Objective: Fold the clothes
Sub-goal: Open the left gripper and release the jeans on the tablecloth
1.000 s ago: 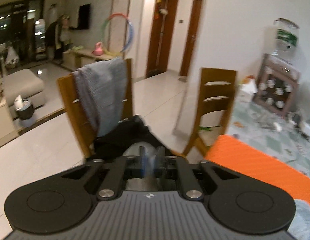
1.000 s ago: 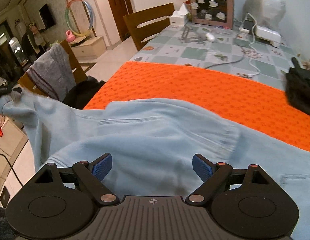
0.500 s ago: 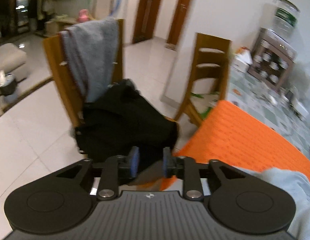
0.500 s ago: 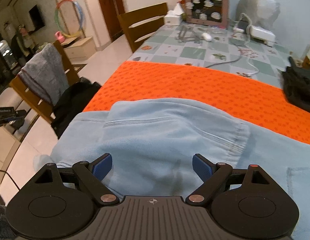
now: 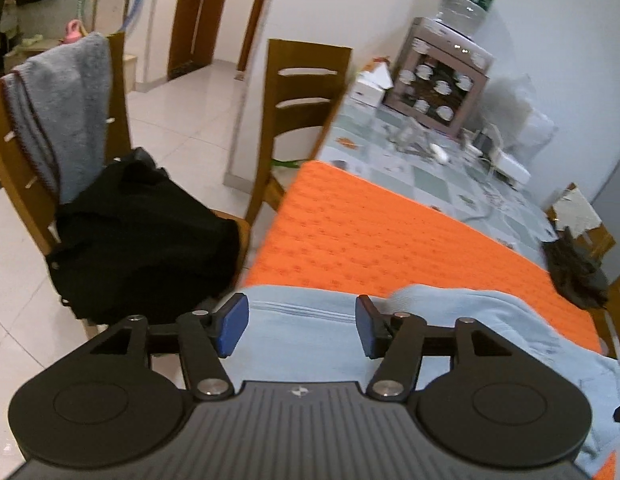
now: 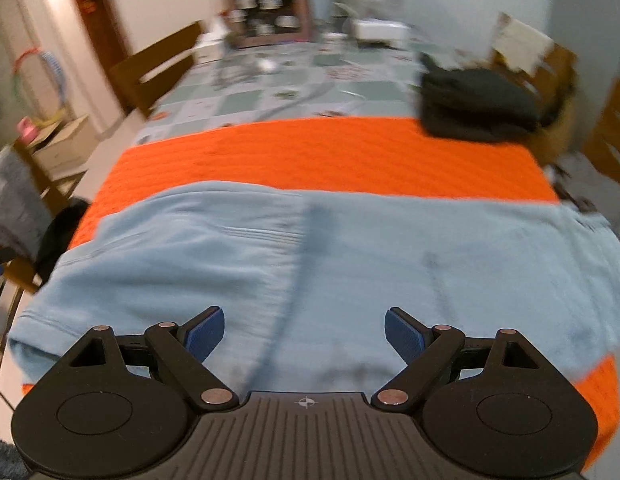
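Right wrist: one blue garment [image 6: 330,256], two black piles [image 6: 476,106].

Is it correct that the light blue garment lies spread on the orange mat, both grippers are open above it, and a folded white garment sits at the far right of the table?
One detail is wrong. The folded garment at the far right is black, not white; the right wrist view shows it. The rest holds: the light blue garment lies on the orange mat, with the left gripper and right gripper open above it.
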A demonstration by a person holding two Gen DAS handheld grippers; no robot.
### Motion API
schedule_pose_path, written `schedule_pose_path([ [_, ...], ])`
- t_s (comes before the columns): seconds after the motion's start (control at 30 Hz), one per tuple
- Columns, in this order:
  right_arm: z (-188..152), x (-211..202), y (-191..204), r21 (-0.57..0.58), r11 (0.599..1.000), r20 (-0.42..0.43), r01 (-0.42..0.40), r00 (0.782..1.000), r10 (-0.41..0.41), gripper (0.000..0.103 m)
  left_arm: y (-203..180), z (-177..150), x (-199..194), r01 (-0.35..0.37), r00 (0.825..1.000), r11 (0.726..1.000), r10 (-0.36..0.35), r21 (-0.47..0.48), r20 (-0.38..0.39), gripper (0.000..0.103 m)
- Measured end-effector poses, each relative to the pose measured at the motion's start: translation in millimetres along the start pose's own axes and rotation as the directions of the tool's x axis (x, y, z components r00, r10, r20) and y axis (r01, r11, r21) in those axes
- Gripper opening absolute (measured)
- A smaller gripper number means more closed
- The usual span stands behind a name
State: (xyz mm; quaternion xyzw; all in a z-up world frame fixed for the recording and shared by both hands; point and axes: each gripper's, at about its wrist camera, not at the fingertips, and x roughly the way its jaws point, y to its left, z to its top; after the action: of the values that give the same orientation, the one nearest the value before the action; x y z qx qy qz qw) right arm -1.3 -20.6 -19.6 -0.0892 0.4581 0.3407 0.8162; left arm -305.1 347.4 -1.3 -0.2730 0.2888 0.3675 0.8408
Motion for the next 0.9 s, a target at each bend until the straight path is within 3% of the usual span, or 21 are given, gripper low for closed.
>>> schedule_pose_path([
  [0.23,-11.8,-15.0,-83.4,0.128,0.988,-0.020,0.083,0.997,-0.081,0.089,-60.6,-15.5,-27.4,0.125,0.992,0.992,-0.125,-0.012,0.006,0.090],
  [0.37,-14.9,-16.5,-130.4,0.187,0.975,-0.033,0.119,0.993,-0.115,0.089,-88.8,-30.3,-36.4,0.160,0.987,0.987,-0.160,-0.009,-0.020,0.092],
  [0.53,-23.9,-12.5,-187.0,0.316,0.940,-0.047,0.129,0.992,-0.120,0.089,-115.0,-52.1,-42.7,0.134,0.990,0.990,-0.135,-0.037,-0.042,0.093],
  [0.67,-34.6,-5.9,-228.8,0.443,0.887,-0.067,0.134,0.991,-0.116,0.089,-124.9,-71.3,-47.2,0.125,0.991,0.988,-0.129,-0.093,-0.038,0.093],
  [0.9,-42.4,7.8,-245.3,0.518,0.850,-0.072,0.096,0.995,-0.069,0.089,-133.5,-104.1,-56.5,0.098,0.995,0.983,-0.098,-0.157,0.008,0.094],
])
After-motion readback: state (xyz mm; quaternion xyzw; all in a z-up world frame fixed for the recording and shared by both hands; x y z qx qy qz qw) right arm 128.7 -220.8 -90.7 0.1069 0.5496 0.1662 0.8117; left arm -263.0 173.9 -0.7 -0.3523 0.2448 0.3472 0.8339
